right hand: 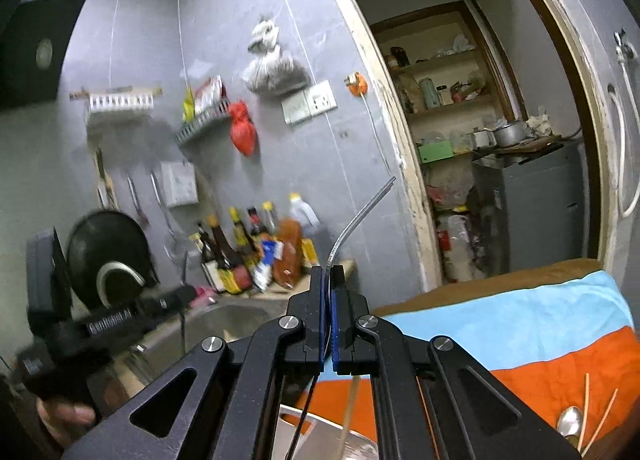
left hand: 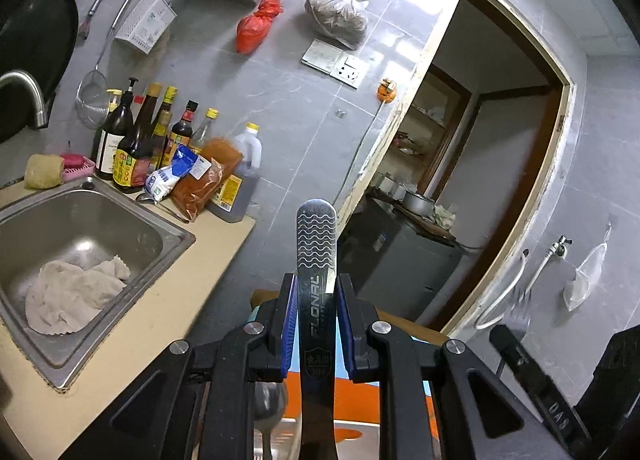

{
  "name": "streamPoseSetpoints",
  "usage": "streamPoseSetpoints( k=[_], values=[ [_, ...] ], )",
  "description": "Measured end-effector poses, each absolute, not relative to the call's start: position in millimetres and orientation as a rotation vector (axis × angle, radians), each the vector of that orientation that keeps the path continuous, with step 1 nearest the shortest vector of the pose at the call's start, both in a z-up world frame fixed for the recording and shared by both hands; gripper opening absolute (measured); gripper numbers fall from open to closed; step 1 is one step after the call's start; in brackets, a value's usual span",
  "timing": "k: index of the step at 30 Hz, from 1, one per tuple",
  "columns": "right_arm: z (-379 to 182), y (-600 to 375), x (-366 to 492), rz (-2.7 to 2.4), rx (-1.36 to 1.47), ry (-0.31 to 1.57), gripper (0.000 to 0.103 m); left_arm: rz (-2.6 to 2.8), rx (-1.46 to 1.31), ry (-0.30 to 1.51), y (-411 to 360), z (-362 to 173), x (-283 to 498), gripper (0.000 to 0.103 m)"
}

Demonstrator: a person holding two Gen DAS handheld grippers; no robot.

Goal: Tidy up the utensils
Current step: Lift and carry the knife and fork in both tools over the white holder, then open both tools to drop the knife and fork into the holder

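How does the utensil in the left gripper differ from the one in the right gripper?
The left gripper holds a broad flat steel handle with a wave pattern, seen face-on. The right gripper holds a thin curved steel utensil, seen edge-on. Both are metal, clamped and raised.

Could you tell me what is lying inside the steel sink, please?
A crumpled pale cloth lies in the sink basin; whatever sits beneath the cloth is covered and cannot be seen.

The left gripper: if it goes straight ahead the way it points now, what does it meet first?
Probably the grey tiled wall, just left of the doorway. The left gripper is shut on a steel utensil handle that sticks out ahead, so the handle would touch first. Depth is unclear; nothing nearer shows in that line.
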State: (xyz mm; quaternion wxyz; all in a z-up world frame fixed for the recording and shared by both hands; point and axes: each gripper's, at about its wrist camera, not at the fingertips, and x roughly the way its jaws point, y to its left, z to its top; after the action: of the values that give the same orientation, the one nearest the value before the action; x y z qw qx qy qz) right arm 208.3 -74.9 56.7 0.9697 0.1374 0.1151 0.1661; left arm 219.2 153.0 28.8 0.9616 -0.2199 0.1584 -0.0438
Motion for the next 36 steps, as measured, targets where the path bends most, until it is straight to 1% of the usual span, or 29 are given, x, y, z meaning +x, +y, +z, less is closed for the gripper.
streamPoseSetpoints(
  k=[7, 15, 19, 25, 28, 29, 30, 31, 32, 34, 36],
  values=[
    [42, -68, 210, 0.293, 0.195, 0.252, 0.003, -0.071, -0.397, 0.286, 142, 6, 215, 0.018],
    [34, -60, 213, 0.31, 0.147, 0.25, 0.003, -0.051, -0.315, 0.205, 127, -4, 200, 0.018],
    [31, -59, 215, 0.306, 0.136, 0.25, 0.003, -0.053, -0.307, 0.219, 127, -8, 201, 0.018],
    [28, -58, 214, 0.334, 0.137, 0.278, 0.003, -0.078, -0.322, 0.291, 134, -9, 200, 0.02],
    [25, -59, 214, 0.349, 0.143, 0.315, 0.005, -0.103, -0.327, 0.324, 137, -9, 198, 0.033],
    [24, -61, 213, 0.353, 0.152, 0.325, 0.008, -0.11, -0.334, 0.328, 138, -9, 197, 0.042],
    [24, -62, 212, 0.351, 0.16, 0.333, 0.009, -0.114, -0.345, 0.33, 139, -8, 196, 0.048],
    [22, -63, 213, 0.349, 0.165, 0.335, 0.014, -0.114, -0.359, 0.332, 141, -7, 194, 0.049],
    [23, -65, 212, 0.347, 0.176, 0.338, 0.022, -0.115, -0.367, 0.337, 142, -7, 194, 0.049],
    [24, -69, 209, 0.347, 0.193, 0.333, 0.03, -0.112, -0.365, 0.35, 143, -5, 193, 0.049],
    [29, -72, 206, 0.347, 0.201, 0.323, 0.031, -0.113, -0.356, 0.356, 141, -2, 193, 0.054]
  ],
)
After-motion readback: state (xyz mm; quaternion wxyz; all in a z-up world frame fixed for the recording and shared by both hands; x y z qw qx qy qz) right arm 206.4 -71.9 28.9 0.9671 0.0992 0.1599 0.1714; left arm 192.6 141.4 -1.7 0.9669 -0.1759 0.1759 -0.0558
